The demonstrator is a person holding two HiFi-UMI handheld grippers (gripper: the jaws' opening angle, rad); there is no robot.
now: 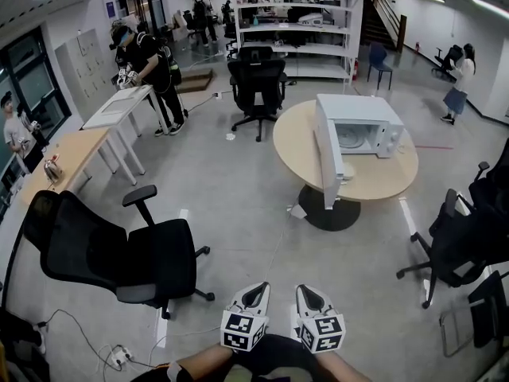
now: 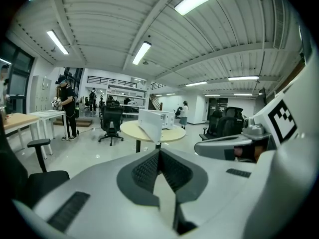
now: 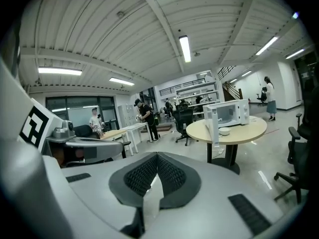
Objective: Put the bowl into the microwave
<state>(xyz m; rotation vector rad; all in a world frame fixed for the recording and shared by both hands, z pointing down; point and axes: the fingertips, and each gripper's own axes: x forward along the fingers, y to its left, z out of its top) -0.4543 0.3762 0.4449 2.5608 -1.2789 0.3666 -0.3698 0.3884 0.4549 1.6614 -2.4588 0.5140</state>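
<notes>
The task looks barely begun: the person stands well apart from the round table [image 1: 382, 183] in the upper right of the head view, with open floor between. On that table sits the microwave [image 1: 362, 118], its door [image 1: 328, 153] swung wide open toward the camera. The bowl [image 3: 225, 131] is small and white, right of centre in the right gripper view; it rests on the table just beside the open door, outside the oven cavity.

The next move probably calls for walking up to the table, spreading one hand-held gripper's jaws and closing them on the bowl's rim; with the door open, nothing needs doing there first.

The left hand-held gripper [image 1: 256, 290] and the right hand-held gripper [image 1: 306, 291] sit side by side at the bottom centre of the head view, pointing forward. Each has its jaws brought together, tips meeting, with nothing between them and touching nothing.
</notes>
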